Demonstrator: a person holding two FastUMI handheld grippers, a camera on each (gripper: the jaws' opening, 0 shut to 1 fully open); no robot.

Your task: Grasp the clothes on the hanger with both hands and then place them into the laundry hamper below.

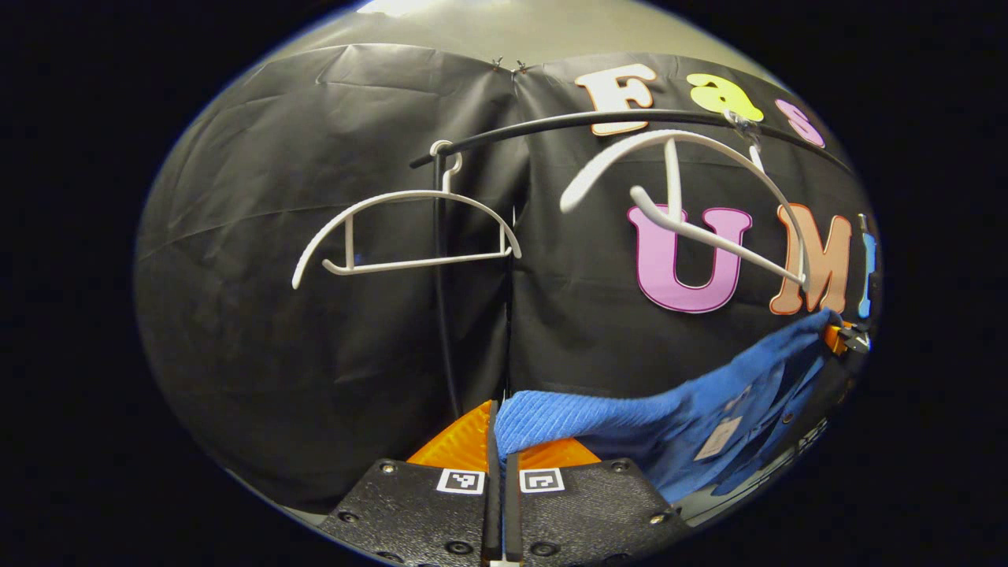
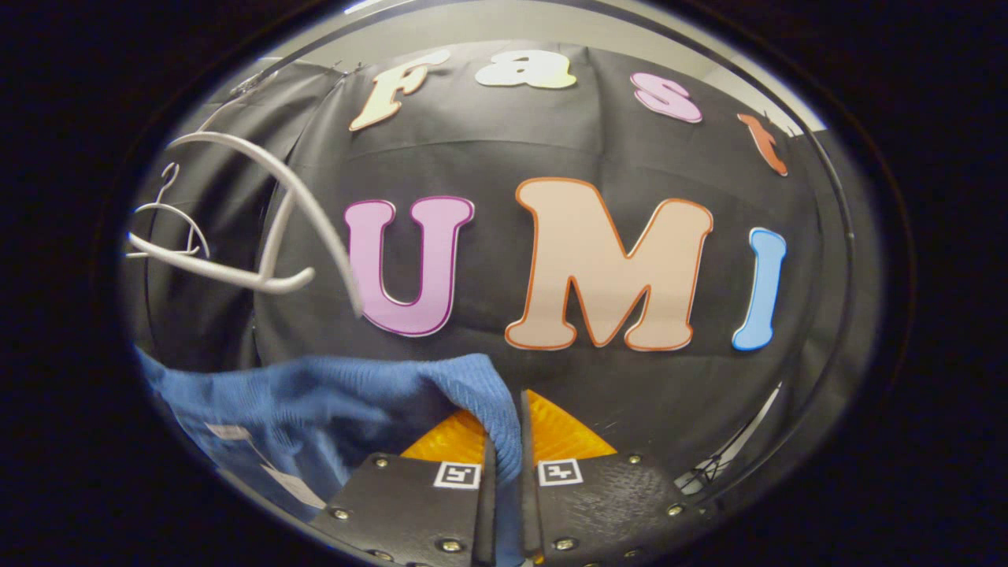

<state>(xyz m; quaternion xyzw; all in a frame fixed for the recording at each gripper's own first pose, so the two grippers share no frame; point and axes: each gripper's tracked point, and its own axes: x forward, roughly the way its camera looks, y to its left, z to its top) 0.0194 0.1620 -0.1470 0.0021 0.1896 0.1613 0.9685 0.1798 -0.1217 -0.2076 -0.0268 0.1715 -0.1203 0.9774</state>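
The blue garment [image 1: 630, 429] is off the hangers and hangs stretched between the two grippers, below the rail and in front of the black wall cloth [image 1: 315, 331]. In the left gripper view its ribbed edge starts right at the left gripper [image 1: 499, 429], whose two fingers stand pressed together with the cloth's corner pinched between them, and from there it sags and then rises to the far right, where the other gripper shows small and partly cut off by the view's edge. A pale tag [image 1: 717, 438] sits on the fabric's inner face; its print is too small to make out. In the right gripper view the garment [image 2: 315, 402] drapes in from the left and a fold runs down into the slot of the right gripper [image 2: 512, 441] — both fingers clamp on it. The lower part of the cloth drops out of sight in both views. Two white hangers are bare: the left hanger [image 1: 409, 228] hangs level from the dark rail [image 1: 551, 126] by its hook, and the right hanger [image 1: 693, 197] sits tilted, one arm swung toward the camera. In the right gripper view the tilted one [image 2: 260, 228] is near and large, the other — small and behind it — partly hidden.
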